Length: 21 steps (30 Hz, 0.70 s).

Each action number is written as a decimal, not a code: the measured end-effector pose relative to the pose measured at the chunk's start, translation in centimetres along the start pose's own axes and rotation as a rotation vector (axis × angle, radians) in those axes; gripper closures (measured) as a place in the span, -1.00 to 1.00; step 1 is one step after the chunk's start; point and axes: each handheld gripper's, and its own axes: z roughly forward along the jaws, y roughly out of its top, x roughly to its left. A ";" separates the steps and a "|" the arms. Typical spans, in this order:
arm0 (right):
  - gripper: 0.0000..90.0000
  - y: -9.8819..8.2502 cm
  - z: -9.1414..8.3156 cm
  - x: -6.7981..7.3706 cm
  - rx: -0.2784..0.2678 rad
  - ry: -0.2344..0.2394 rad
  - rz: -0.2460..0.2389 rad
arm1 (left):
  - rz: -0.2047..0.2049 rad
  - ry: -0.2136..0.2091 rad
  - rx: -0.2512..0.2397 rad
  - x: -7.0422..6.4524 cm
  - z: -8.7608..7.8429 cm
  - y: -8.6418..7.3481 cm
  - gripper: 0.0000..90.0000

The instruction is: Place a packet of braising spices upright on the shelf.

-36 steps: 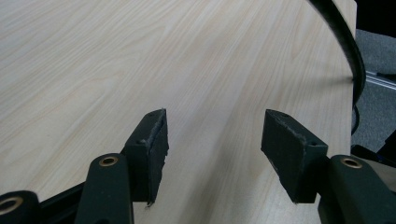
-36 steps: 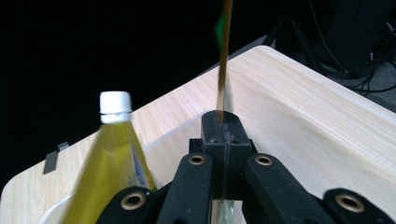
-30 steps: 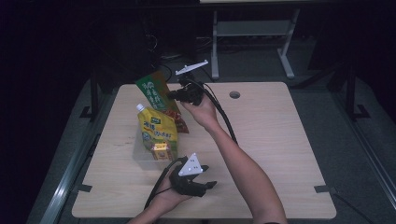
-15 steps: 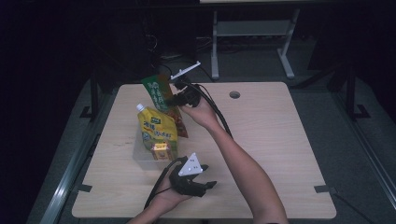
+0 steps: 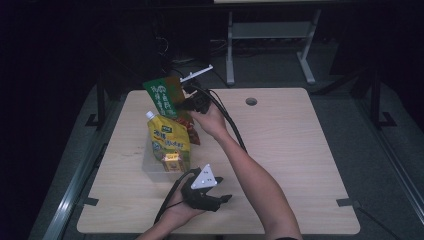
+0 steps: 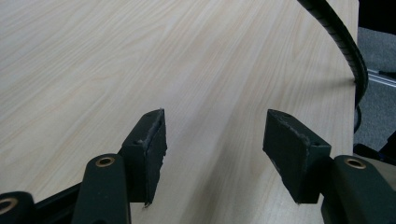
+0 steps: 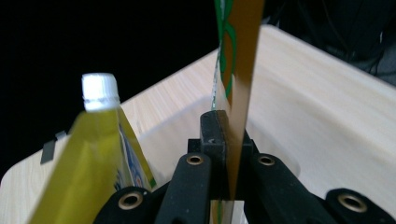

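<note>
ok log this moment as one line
right gripper: shut on green packet, lifted above clear bin | left gripper: open, nothing between, low over table | yellow spout pouch: upright in bin

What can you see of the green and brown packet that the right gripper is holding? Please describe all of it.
The green and brown packet is a flat, thin pouch, seemingly of glossy film, green with pale lettering on one part and brown on the other. It is lifted above the far left part of the table, tilted, over a clear container. The right gripper is shut on its edge; in the right gripper view it stands edge-on between the black pads. Nothing else appears to touch it.
</note>
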 end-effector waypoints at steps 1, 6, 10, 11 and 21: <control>0.98 0.1 0.0 0.1 -0.013 -0.005 0.000 | 0.003 -0.001 0.002 0.0 0.0 0.0 -0.13; 0.98 0.0 0.9 0.2 -0.058 -0.019 -0.001 | 0.009 -0.005 0.010 0.0 0.0 -0.1 -0.14; 0.98 -0.8 1.9 0.0 -0.079 -0.014 0.020 | 0.012 -0.010 0.009 -0.1 -0.1 -0.1 -0.14; 0.99 -1.0 2.2 0.0 -0.085 -0.017 0.018 | 0.012 -0.010 0.008 -0.1 -0.1 -0.2 -0.14; 0.97 -2.7 2.6 -0.5 -0.094 -0.018 0.005 | 0.022 -0.016 0.017 -0.3 0.1 -0.2 -0.14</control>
